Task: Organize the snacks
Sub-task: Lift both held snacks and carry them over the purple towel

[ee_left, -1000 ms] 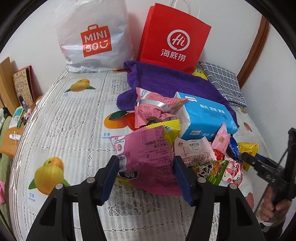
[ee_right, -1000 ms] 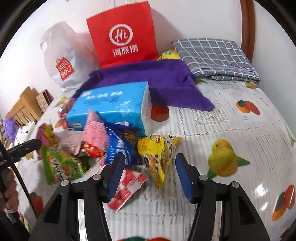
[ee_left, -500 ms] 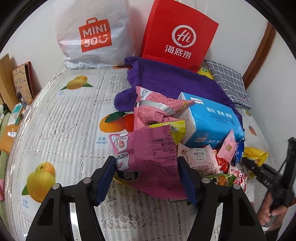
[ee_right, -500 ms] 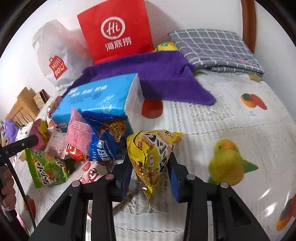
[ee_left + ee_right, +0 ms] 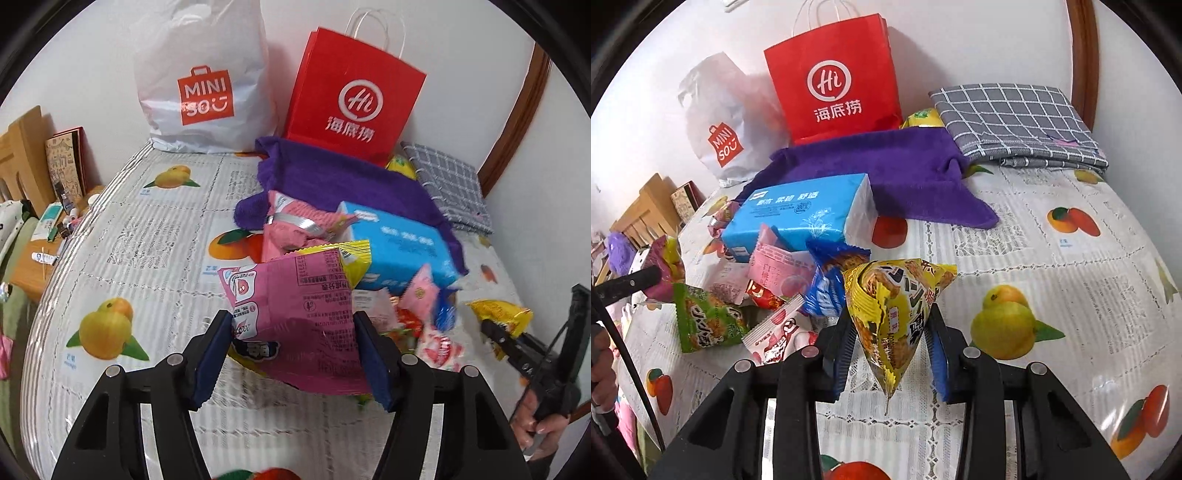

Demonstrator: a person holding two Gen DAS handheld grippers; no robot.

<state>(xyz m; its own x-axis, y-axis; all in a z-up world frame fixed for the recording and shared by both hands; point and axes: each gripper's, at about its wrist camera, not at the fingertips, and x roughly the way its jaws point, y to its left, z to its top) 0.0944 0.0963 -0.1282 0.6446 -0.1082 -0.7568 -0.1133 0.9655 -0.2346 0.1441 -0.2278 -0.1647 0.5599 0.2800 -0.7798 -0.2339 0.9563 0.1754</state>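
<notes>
Red paper bag upright against wall, white plastic bag just beside it. Purple towel spread before red bag; blue tissue pack on its near edge. Grey checked cloth folded at far right. Fruit-print tablecloth under everything.

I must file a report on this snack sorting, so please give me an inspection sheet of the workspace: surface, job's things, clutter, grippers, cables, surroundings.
Surface: fruit-print tablecloth, bare on the right side.
Job's things: snack pile beside the blue tissue pack; pink snack bag and yellow snack bag are each in a gripper.
Clutter: purple towel, grey checked cloth, red paper bag, white plastic bag.
Grippers: left gripper shut on the pink snack bag; right gripper shut on the yellow snack bag.
Cables: nothing seen.
Surroundings: white wall, wooden furniture at the left, a person's hand on the right gripper's handle.
</notes>
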